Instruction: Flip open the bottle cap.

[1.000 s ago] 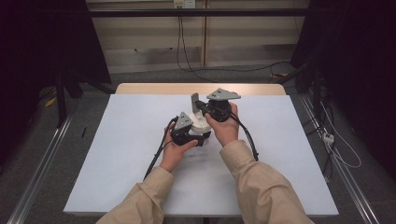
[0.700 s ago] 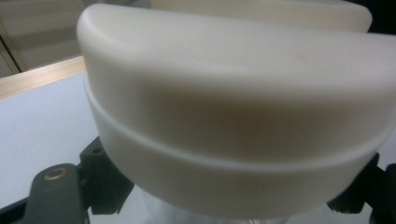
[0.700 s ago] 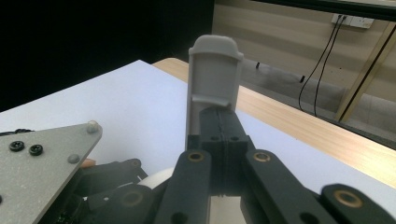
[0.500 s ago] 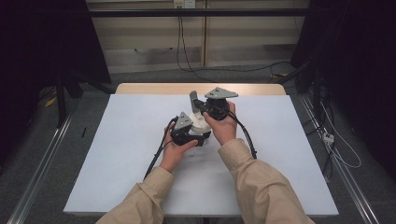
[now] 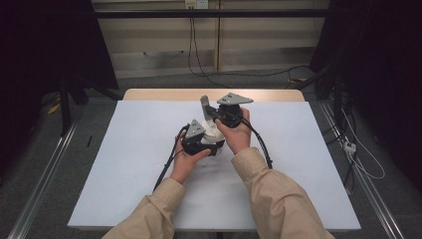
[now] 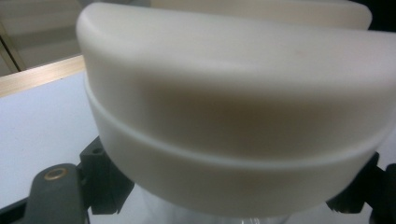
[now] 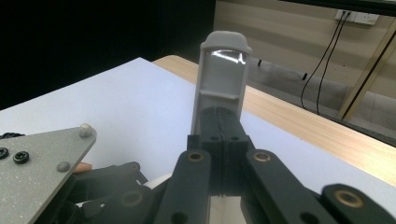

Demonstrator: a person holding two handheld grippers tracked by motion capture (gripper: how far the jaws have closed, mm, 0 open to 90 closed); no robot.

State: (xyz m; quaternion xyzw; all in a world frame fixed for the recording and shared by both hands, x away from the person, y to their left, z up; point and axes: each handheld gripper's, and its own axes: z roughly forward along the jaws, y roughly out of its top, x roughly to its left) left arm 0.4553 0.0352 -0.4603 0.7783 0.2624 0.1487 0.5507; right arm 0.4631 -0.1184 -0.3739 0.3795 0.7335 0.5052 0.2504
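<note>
Objects point(image 5: 213, 130) held mid-table point(image 5: 124, 164), open white surface on all sides.

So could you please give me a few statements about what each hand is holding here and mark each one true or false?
1. The right tongs are shut on a grey flat piece. True.
2. The cream container sits between the left tongs. True.
3. The grey flat piece lies flat on the table. False: it is held raised in the tongs.
4. The table has a red cover. False: the cover is white.
</note>
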